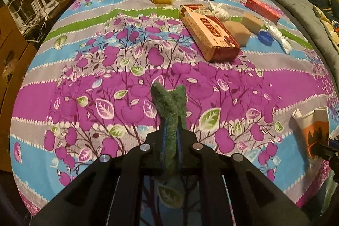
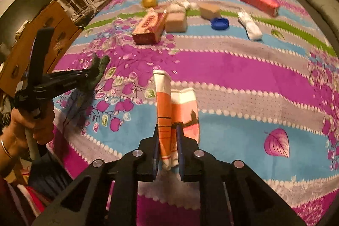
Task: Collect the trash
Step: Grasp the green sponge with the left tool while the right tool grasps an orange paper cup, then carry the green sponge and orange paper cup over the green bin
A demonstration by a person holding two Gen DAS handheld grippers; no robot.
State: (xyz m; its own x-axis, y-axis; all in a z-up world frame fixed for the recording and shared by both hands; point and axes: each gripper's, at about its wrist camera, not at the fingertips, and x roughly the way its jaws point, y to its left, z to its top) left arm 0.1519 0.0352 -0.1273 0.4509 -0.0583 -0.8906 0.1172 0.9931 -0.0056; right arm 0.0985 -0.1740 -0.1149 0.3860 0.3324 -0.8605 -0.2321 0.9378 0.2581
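Green scouring pad (image 1: 169, 111) and folded paper wrapper (image 2: 169, 111), each clamped lengthwise, project forward from left gripper (image 1: 171, 137), right gripper (image 2: 168, 141)

Indoor lighting, moderate and warm; the patterned cloth (image 1: 127, 77) is evenly lit with saturated colour. No strong glare. Soft shadows fall beneath the long carton (image 1: 208, 32) and under the left tool (image 2: 99, 69). Both views show heavy fisheye curvature, with black vignetted corners. The left wrist view is sharp. The right wrist view is motion-blurred, worst at the far objects and rim. Room surroundings are dim.
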